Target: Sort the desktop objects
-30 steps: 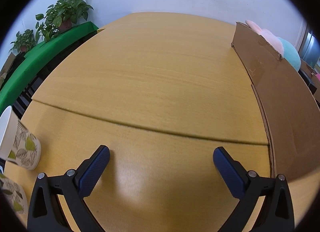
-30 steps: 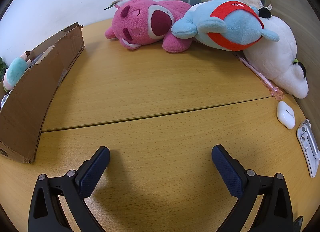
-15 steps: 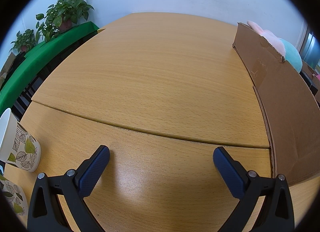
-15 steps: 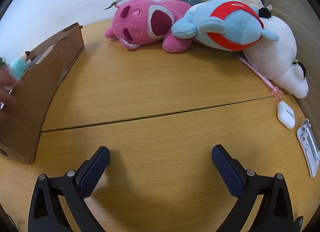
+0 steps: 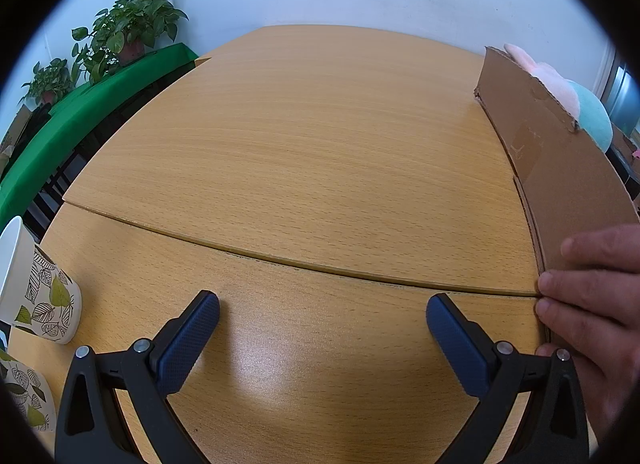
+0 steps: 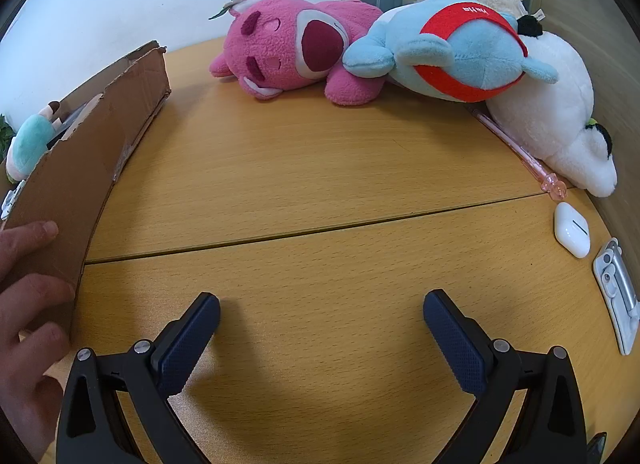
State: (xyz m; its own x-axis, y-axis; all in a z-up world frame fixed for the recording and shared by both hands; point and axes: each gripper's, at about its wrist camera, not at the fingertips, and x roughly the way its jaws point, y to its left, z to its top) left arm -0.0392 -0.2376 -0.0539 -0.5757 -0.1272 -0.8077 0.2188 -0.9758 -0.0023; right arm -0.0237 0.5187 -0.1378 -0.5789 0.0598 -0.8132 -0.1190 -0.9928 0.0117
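Between the two views, a bare hand (image 6: pixel 28 312) grips the near corner of the cardboard box (image 6: pixel 86 167). Both the left hand-held gripper (image 5: pixel 322 320) and right hand-held gripper (image 6: pixel 321 318) gape wide, empty, above the wooden surface (image 6: pixel 320 167). Plush toys: pink bear (image 6: pixel 296 47), blue plush (image 6: pixel 452 47), white plush (image 6: pixel 560 111) crowd the far edge; white earbud case (image 6: pixel 572 228) sits right.

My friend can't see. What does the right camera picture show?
Open blue-padded gripper over a wooden table. A hand holds a brown cardboard box at left; pink, blue and white plush toys lie behind.
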